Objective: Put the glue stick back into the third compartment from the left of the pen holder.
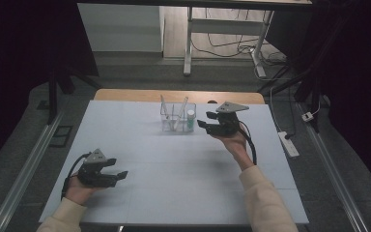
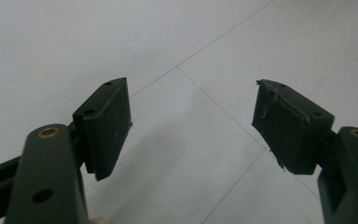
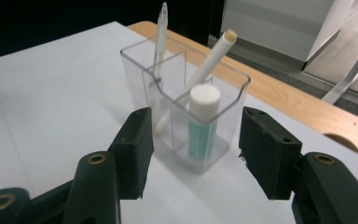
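A clear plastic holder (image 1: 172,126) (image 3: 228,95) with several compartments stands at the far middle of the white table. A white pen (image 3: 161,32) and a white marker (image 3: 214,51) lean in its rear compartments. A glue stick (image 1: 191,120) (image 3: 204,116) with a white cap and green label stands upright in the compartment nearest my right gripper. My right gripper (image 1: 204,121) (image 3: 196,123) hovers just right of the holder, jaws open toward it and not touching it. My left gripper (image 1: 118,168) (image 2: 193,107) rests low at the near left, open, with bare table between its pads.
The white table top (image 1: 183,169) has a wooden edge (image 1: 125,95) showing at the back. On the floor to the right lies a power strip (image 1: 288,143) with cables. A desk frame (image 1: 188,48) stands beyond the table.
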A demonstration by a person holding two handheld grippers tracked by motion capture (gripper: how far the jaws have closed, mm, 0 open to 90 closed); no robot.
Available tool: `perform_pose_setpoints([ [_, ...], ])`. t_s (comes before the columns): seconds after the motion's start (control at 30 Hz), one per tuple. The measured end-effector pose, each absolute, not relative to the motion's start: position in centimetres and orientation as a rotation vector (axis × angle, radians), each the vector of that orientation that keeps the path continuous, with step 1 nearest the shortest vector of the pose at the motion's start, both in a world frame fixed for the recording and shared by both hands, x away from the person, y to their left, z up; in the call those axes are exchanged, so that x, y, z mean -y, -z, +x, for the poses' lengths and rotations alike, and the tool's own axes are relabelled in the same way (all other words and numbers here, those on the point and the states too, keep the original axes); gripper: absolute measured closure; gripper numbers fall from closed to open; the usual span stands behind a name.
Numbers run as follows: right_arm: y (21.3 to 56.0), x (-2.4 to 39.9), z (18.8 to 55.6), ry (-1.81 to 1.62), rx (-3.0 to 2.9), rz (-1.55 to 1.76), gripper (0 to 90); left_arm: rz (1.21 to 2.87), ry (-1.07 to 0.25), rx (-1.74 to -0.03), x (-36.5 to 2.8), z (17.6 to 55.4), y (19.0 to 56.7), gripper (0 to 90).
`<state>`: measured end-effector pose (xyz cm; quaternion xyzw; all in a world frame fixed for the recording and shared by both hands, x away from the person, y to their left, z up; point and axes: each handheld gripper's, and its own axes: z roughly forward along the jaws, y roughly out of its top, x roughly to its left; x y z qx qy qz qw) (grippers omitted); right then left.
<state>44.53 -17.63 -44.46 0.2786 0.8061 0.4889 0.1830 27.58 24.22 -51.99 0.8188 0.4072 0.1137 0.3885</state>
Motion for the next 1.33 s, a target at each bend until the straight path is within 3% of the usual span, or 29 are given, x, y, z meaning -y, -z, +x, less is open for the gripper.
perform_pose_setpoints([
  [0.87,47.7,27.4,35.7,-1.305,-2.316,0.854,43.6,2.080,-0.291,-1.032,-24.0,27.6,51.9,27.6],
  [1.33,48.1,28.0,34.9,-1.300,-2.319,0.851,42.8,2.081,-0.295,-1.028,-23.9,27.5,51.9,27.6],
])
